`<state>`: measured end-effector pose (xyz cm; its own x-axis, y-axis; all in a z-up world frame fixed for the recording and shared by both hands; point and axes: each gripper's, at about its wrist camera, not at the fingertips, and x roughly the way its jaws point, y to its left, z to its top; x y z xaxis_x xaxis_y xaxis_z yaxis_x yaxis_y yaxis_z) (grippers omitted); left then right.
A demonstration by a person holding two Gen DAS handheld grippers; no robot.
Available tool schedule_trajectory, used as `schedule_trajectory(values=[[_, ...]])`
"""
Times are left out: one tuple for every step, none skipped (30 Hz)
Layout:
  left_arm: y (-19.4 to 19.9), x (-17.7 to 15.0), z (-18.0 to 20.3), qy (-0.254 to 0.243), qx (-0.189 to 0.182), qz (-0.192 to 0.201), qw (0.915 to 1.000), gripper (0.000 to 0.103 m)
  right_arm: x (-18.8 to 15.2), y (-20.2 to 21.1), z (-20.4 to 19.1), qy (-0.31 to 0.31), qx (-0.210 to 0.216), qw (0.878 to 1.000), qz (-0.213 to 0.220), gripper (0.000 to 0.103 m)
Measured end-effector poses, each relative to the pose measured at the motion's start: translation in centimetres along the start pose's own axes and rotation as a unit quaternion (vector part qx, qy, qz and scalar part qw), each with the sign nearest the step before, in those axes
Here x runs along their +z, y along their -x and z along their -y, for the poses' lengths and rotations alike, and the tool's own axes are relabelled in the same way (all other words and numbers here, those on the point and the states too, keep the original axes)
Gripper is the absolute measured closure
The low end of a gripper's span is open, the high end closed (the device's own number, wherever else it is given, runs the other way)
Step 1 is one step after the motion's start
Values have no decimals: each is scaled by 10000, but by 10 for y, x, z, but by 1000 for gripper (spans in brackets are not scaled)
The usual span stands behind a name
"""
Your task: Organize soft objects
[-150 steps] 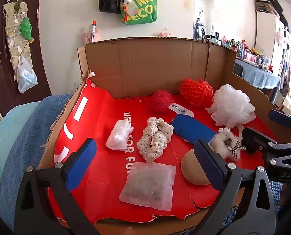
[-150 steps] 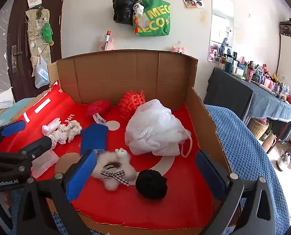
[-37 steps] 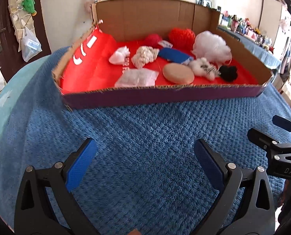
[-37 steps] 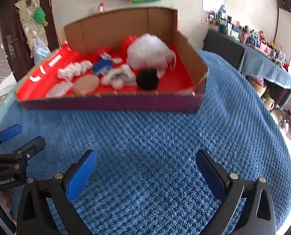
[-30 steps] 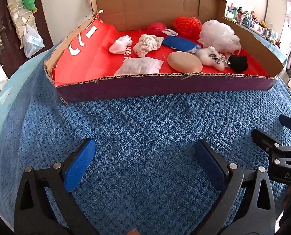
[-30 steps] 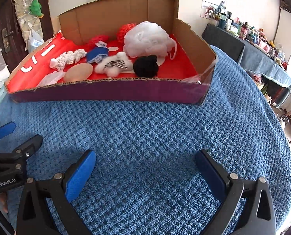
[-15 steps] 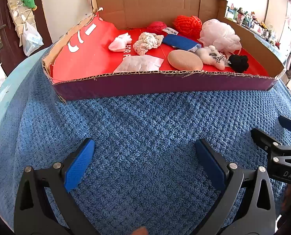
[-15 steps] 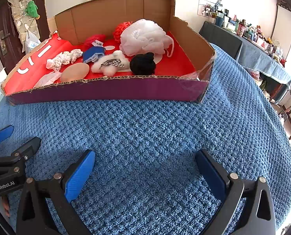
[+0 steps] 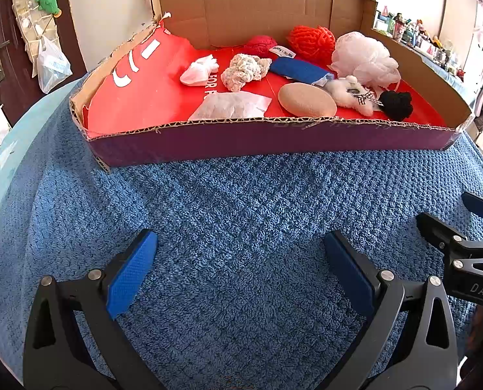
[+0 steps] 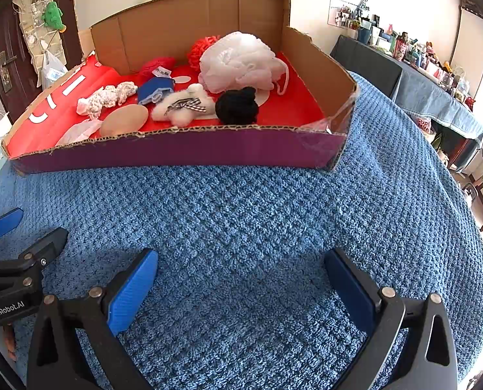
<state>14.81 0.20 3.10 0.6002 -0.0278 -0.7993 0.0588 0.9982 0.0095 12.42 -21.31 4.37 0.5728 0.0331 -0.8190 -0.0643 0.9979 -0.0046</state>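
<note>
A shallow cardboard box (image 9: 274, 139) (image 10: 176, 154) with a red floor holds several soft things: a white mesh pouf (image 9: 365, 57) (image 10: 241, 61), a black yarn ball (image 9: 396, 104) (image 10: 236, 107), a white plush with a checked bow (image 9: 348, 92) (image 10: 183, 109), a tan round sponge (image 9: 306, 100) (image 10: 124, 123), a blue cloth (image 9: 296, 70) (image 10: 155, 92), a cream knit piece (image 9: 244, 71) (image 10: 108, 97) and an orange-red yarn bundle (image 9: 311, 40). My left gripper (image 9: 241, 273) and right gripper (image 10: 241, 279) both hover open and empty over the blue towel, in front of the box.
The box rests on a blue knit towel (image 9: 241, 211) (image 10: 257, 211) that covers a rounded surface. A dark door (image 9: 1, 48) stands at the left. At the right is a cluttered table with a dark cloth (image 10: 420, 91). The other gripper shows at each view's side edge.
Five seconds ago both grippers were over the box's contents. They have drawn back to the towel in front of it. Over the last second they hardly move.
</note>
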Motion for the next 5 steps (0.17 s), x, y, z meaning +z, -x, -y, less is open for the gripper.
schedule_trajectory(values=[[0, 0, 0, 0, 0, 0, 10000, 0, 0, 0, 0, -2, 2, 10000, 0, 0], [0, 0, 0, 1, -2, -1, 10000, 0, 0, 0, 0, -3, 4, 10000, 1, 0], [0, 0, 0, 0, 0, 0, 10000, 0, 0, 0, 0, -3, 3, 10000, 1, 0], [0, 0, 0, 0, 1, 0, 10000, 0, 0, 0, 0, -2, 1, 10000, 1, 0], [0, 0, 0, 1, -1, -1, 10000, 0, 0, 0, 0, -1, 1, 10000, 1, 0]])
